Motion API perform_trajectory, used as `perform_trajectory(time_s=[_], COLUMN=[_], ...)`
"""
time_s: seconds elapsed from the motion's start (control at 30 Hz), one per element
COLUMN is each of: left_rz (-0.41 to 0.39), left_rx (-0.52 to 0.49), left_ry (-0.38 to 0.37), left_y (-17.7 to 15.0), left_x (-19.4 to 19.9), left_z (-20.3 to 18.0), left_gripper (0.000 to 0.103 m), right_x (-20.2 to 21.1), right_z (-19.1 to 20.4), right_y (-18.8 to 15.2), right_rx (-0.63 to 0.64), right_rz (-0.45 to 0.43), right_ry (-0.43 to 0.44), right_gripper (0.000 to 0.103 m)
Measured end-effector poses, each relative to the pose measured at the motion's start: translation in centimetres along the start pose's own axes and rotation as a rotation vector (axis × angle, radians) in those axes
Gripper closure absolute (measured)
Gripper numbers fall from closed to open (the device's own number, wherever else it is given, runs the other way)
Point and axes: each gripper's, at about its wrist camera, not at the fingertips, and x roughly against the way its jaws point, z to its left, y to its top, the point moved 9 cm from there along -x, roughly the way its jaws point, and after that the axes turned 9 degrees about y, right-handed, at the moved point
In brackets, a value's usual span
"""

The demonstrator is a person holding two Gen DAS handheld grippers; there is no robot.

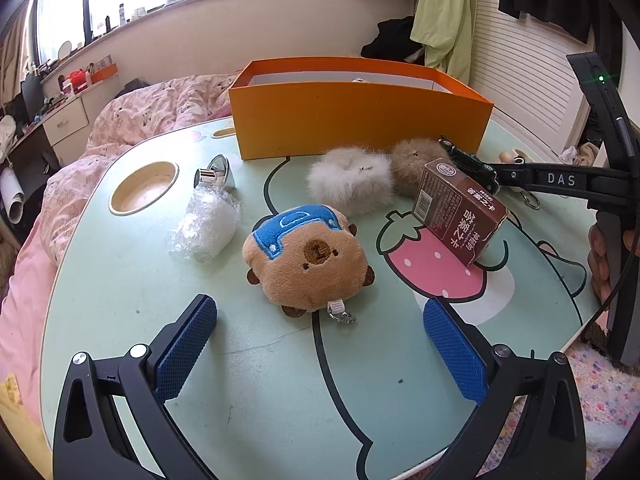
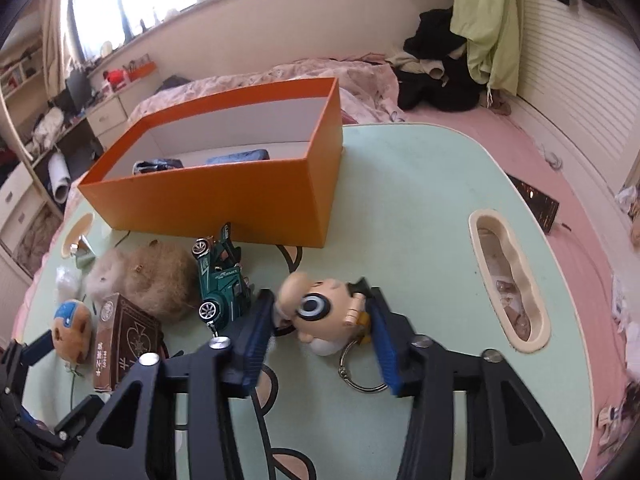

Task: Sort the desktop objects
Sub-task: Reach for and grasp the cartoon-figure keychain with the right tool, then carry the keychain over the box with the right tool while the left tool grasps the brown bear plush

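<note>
The right claw (image 2: 320, 328) closes its blue pads on a cartoon-figure keychain (image 2: 320, 316), one pad against each side of the round head, near the worktop's (image 2: 400, 200) front edge; its metal key ring (image 2: 360, 372) trails loose below. The grip sits on a smooth, rounded head, so the likeliest failure is the figure squirting out or swivelling between the pads as it is lifted, and the dangling ring could catch on the way.

Just beside the left pad stands a green toy car (image 2: 220, 280), tipped up on its tail, close enough that a sideways swing could knock it over. Past it lie a brown fur pompom (image 2: 160, 280) and a brown carton (image 2: 120, 344). The orange box (image 2: 224, 200), toward the far edge with dark items already inside, is the likely destination; its near wall stands high, and a low carry would strike it.

The left claw (image 1: 320, 348) hangs open and empty above the near edge, the capybara plush (image 1: 308, 264) just ahead of its pads. A white fur pompom (image 1: 352, 184) and a plastic-wrapped bundle (image 1: 208, 228) lie beyond.
</note>
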Motion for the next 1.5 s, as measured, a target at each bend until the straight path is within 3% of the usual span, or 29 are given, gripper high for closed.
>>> perform_trajectory(time_s=[0.37, 0.53, 0.77, 0.83, 0.9, 0.93, 1.2, 1.5], left_rz=[-0.004, -0.039, -0.003, 0.021, 0.047, 0.059, 0.0, -0.128], left_rx=[0.062, 0.145, 0.121, 0.112, 0.114, 0.113, 0.117, 0.12], left_ry=[-0.015, 0.012, -0.005, -0.027, -0.058, -0.08, -0.164, -0.181], left_y=[0.4, 1.5, 3.6, 3.5, 3.2, 2.9, 3.8, 11.7], left_x=[0.3, 1.1, -0.1, -0.7, -0.9, -1.0, 1.7, 3.7], left_z=[1.2, 3.2, 2.2, 1.7, 1.3, 1.0, 0.6, 1.8], left_gripper=[0.0, 0.0, 0.001, 0.012, 0.048, 0.05, 0.05, 0.05], right_x=[4.3, 5.0, 4.7, 4.9, 5.1, 5.1, 5.7, 6.6], right_z=[-0.3, 0.1, 1.0, 1.0, 1.0, 1.0, 1.7, 4.3], right_y=[-0.6, -0.7, -1.0, -1.0, -0.9, -0.9, -0.8, 3.8], right_rx=[-0.047, -0.037, -0.016, -0.007, -0.005, -0.006, 0.007, 0.073], right_rz=[-0.148, -0.155, -0.143, -0.15, -0.157, -0.158, -0.165, -0.219], right_ry=[0.108, 0.119, 0.13, 0.123, 0.121, 0.121, 0.133, 0.175], right_gripper=[0.063, 0.063, 0.063, 0.063, 0.063, 0.063, 0.063, 0.063])
